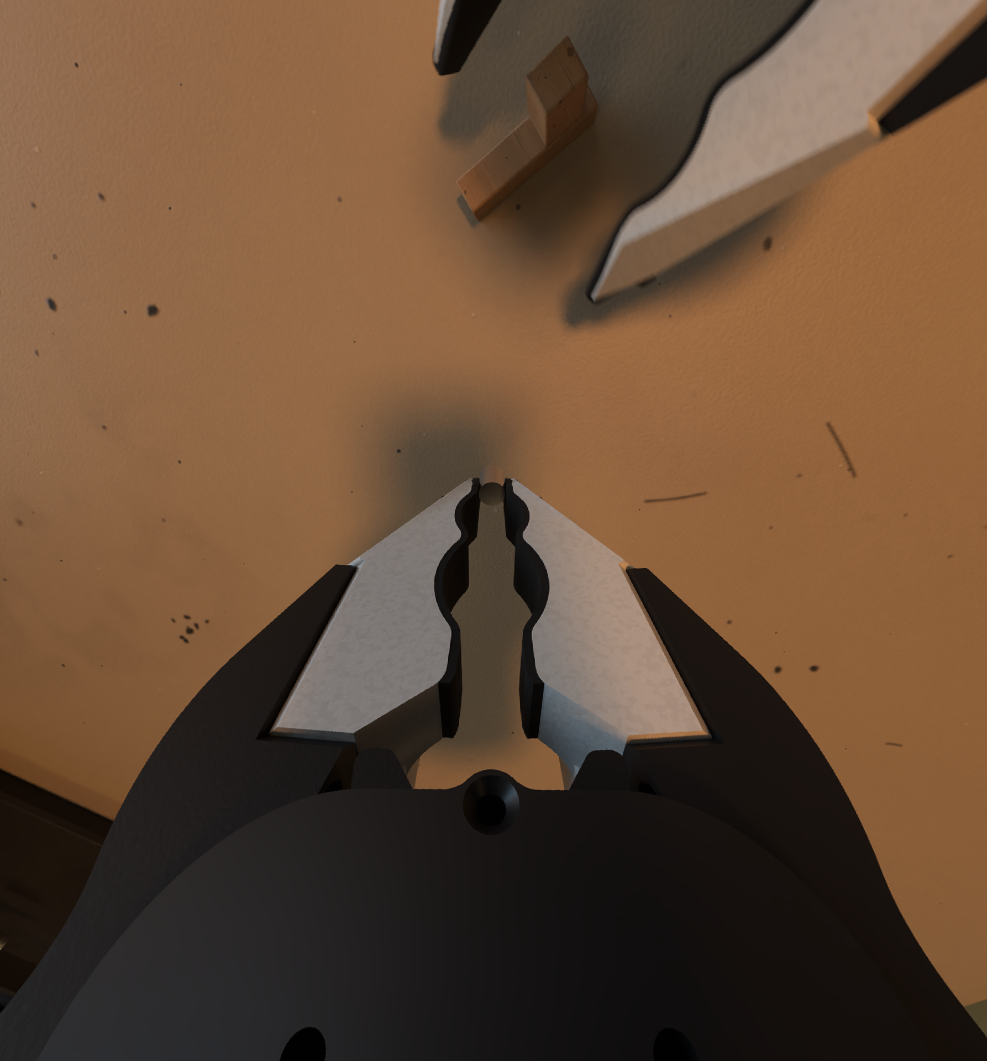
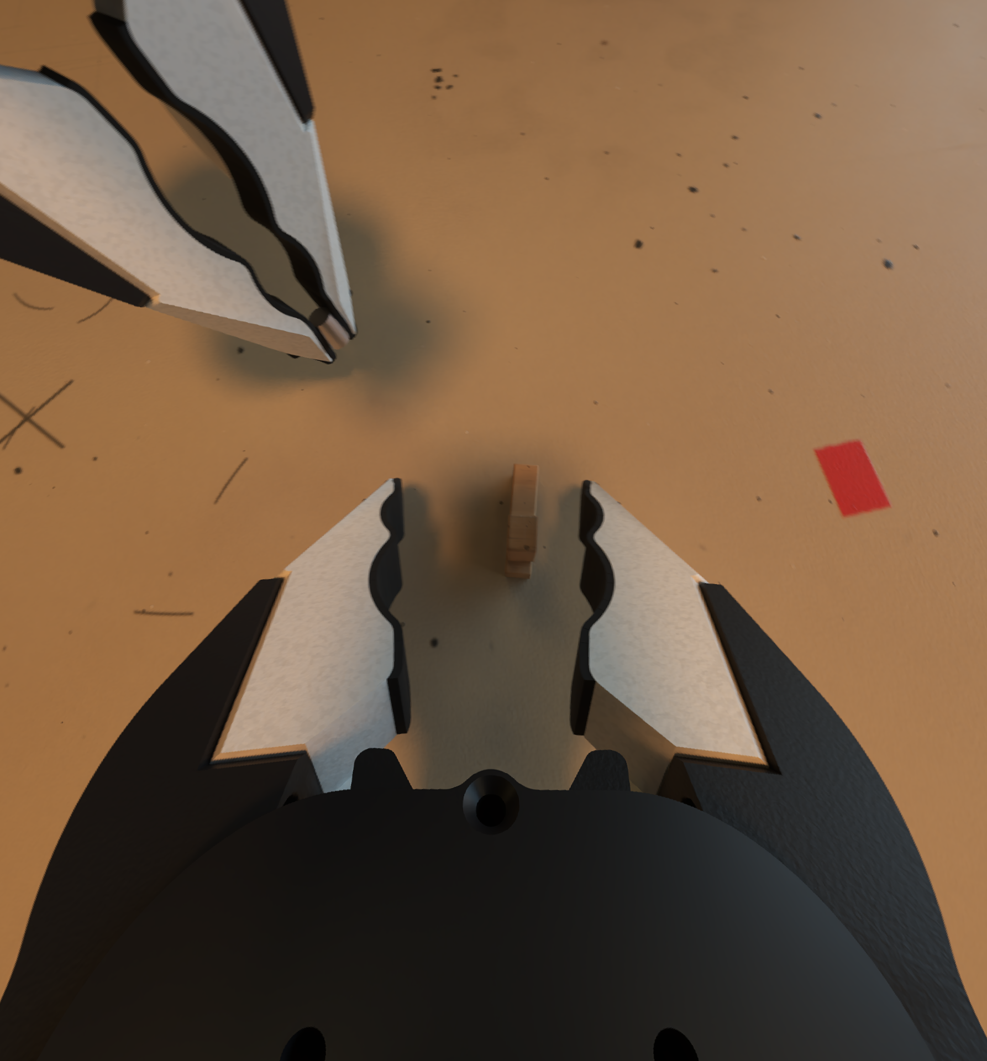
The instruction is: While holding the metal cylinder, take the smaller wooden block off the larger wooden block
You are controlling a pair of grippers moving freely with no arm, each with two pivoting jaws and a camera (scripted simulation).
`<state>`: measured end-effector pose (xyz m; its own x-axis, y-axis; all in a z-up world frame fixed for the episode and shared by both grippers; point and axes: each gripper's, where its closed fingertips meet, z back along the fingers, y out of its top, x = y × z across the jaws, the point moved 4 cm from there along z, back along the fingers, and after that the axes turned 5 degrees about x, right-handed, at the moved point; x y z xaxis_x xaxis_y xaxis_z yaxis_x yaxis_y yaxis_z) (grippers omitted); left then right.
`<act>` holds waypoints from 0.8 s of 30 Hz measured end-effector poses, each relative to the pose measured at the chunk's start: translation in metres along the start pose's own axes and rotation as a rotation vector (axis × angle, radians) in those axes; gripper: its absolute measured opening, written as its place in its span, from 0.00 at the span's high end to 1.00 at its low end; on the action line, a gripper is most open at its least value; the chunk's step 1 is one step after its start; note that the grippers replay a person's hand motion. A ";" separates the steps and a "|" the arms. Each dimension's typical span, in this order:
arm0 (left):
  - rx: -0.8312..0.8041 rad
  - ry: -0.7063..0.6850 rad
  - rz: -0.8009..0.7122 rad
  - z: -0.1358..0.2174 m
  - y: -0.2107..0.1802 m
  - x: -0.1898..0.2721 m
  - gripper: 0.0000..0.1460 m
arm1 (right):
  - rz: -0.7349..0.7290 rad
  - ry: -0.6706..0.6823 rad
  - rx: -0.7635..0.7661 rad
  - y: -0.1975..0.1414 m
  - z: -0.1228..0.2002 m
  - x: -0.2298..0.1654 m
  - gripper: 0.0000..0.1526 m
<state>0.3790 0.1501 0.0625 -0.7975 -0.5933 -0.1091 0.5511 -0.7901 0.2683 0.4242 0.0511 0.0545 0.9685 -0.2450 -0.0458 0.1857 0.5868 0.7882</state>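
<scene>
The left gripper pinches a small round metal cylinder. Well apart from the cylinder, the right gripper gapes above stacked pale wooden blocks: the smaller wooden block standing atop the larger wooden block.

The right gripper has its jaws spread, with a clear lane on each side of the smaller wooden block standing on the larger wooden block straight ahead between the fingertips. Ahead and to its left, the left gripper points down at the table with its tips clamped on the metal cylinder, blocking that side. To its right the brown surface lies bare out to a flat red patch.
</scene>
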 end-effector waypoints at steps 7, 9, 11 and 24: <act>0.013 -0.002 0.007 0.000 0.000 0.001 0.95 | -0.057 -0.070 -0.010 -0.008 -0.002 0.007 0.88; 0.023 -0.006 0.014 -0.001 0.000 0.001 0.95 | -0.047 -0.088 -0.001 -0.007 -0.002 0.008 0.95; 0.029 -0.002 0.020 -0.001 -0.001 0.001 0.95 | -0.054 -0.085 0.011 -0.006 -0.002 0.008 0.95; 0.069 -0.023 0.075 0.000 -0.004 0.000 0.95 | -0.049 -0.107 0.067 0.004 0.003 0.008 0.95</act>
<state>0.3770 0.1537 0.0616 -0.7606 -0.6461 -0.0644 0.5918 -0.7307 0.3404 0.4321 0.0489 0.0593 0.9346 -0.3551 -0.0218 0.2169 0.5199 0.8262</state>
